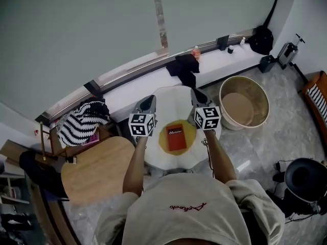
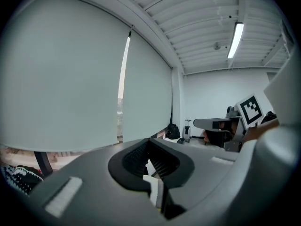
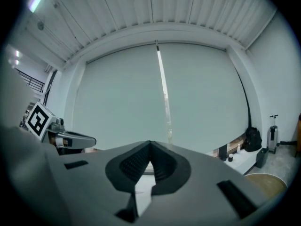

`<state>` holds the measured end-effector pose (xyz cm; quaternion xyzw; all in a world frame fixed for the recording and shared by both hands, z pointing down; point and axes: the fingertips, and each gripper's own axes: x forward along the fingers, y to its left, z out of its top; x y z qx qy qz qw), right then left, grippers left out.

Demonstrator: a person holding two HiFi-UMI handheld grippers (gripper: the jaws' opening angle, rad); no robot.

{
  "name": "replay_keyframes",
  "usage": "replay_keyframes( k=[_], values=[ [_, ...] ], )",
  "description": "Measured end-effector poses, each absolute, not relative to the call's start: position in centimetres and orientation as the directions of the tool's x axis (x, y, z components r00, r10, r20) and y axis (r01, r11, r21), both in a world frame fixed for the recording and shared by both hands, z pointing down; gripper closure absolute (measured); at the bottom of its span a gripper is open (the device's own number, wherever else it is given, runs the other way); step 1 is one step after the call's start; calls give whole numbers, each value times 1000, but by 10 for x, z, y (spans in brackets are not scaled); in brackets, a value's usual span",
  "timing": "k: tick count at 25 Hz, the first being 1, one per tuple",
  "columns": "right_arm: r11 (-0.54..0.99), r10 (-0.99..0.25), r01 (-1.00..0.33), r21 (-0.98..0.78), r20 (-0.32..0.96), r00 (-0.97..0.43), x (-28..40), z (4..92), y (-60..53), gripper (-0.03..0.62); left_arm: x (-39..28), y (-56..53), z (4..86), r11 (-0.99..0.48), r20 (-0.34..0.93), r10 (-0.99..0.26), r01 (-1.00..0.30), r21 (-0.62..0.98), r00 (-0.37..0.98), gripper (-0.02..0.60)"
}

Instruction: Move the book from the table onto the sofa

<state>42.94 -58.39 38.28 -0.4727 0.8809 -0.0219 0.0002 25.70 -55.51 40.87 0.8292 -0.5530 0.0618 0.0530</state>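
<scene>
The book (image 1: 177, 138), red-covered, lies flat on a yellow disc (image 1: 162, 143) on the white round table (image 1: 171, 106). It sits below and between the two raised grippers and touches neither of them. Only the head view shows it.

The pale roller blind (image 1: 102, 29) is the largest thing in all three views. The head view alone adds what lies below: a wooden chair (image 1: 97, 167) left of the table, a round tub (image 1: 258, 98) to the right of it, and a black-and-white striped cloth (image 1: 82, 122) by the window sill.

The left gripper (image 2: 149, 145) has its jaws pressed together at the tips with nothing between them. The right gripper (image 3: 149, 147) is likewise closed and empty.

The left gripper view alone shows a lit strip light (image 2: 235, 39) on the ribbed ceiling, and it also catches the other gripper's marker cube (image 2: 251, 108) at the right. The right gripper view shows a black bag (image 3: 253, 138) on the sill.

White lettering runs across the book's cover, too small to read. Red script on the back of the person's shirt (image 1: 153, 218) cannot be made out either.
</scene>
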Motion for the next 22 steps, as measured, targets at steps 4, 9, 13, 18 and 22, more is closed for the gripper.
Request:
replay_keyframes(
  k=[4, 9, 13, 18, 22],
  values=[
    [560, -828, -828, -15, 13, -560, 419, 374, -581, 586, 248, -555, 395, -385, 144, -913, -923, 11, 382, 572],
    [558, -830, -830, -1, -9, -558, 415, 362, -584, 586, 242, -561, 380, -375, 112, -921, -927, 8, 373, 572],
    [554, -832, -832, -1, -9, -554, 415, 358, -581, 586, 238, -561, 376, -363, 103, -927, -932, 9, 362, 572],
    [544, -839, -839, -5, -2, -544, 418, 359, -581, 586, 234, -561, 377, -362, 101, -927, -932, 22, 362, 572],
    [540, -842, -842, -3, 2, -540, 421, 361, -579, 586, 234, -561, 378, -363, 95, -926, -931, 30, 364, 572]
  ],
)
